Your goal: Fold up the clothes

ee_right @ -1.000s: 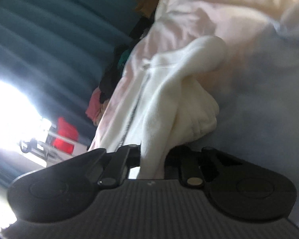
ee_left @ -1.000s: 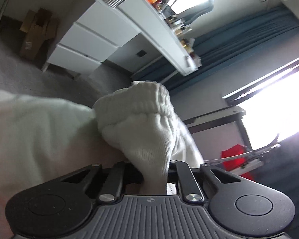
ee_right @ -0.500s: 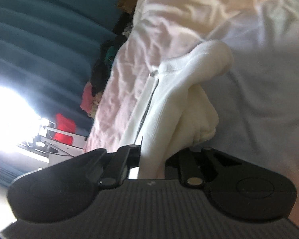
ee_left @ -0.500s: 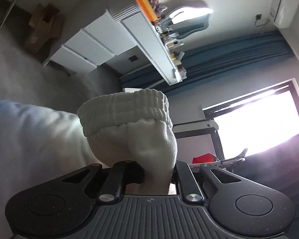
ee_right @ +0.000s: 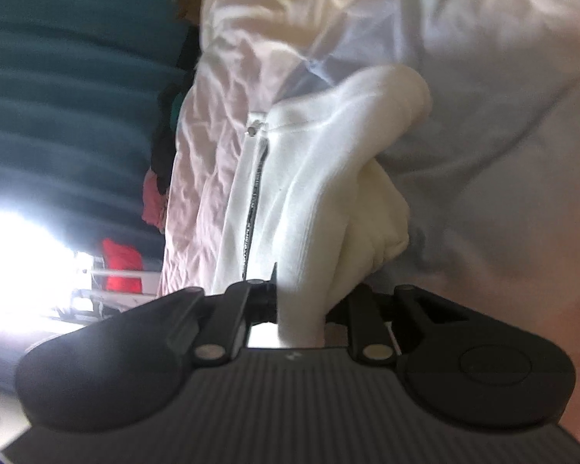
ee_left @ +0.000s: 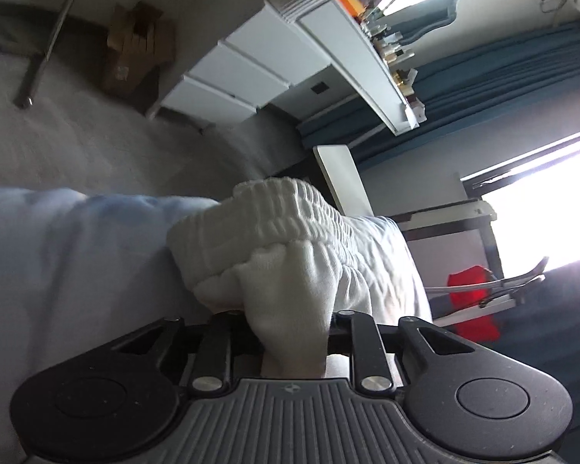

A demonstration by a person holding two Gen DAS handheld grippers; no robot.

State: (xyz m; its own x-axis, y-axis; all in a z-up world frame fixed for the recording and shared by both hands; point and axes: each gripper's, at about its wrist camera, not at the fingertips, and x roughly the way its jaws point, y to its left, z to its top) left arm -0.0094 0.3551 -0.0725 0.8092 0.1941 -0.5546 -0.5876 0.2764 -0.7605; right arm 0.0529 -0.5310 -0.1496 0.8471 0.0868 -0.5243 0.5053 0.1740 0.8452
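Note:
A white knit garment with a ribbed elastic cuff (ee_left: 266,228) is bunched in my left gripper (ee_left: 290,332), which is shut on it. In the right wrist view the same white garment (ee_right: 328,178) shows a zipper (ee_right: 253,201) along its edge, and my right gripper (ee_right: 301,309) is shut on a fold of it. The fingertips of both grippers are hidden in the cloth. The garment hangs just above a pale bed sheet (ee_right: 483,77).
The bed's pale sheet (ee_left: 58,270) fills the left. A white dresser (ee_left: 251,62) and cluttered shelf stand beyond it. Blue curtains (ee_right: 58,77), a bright window (ee_left: 541,224), a red object (ee_left: 471,301) and a dark clothes pile (ee_right: 166,147) lie at the bed's far side.
Both views have swung while the grippers stay shut on the garment. The left one tilted down toward the bed; the right one moved closer over the sheet.

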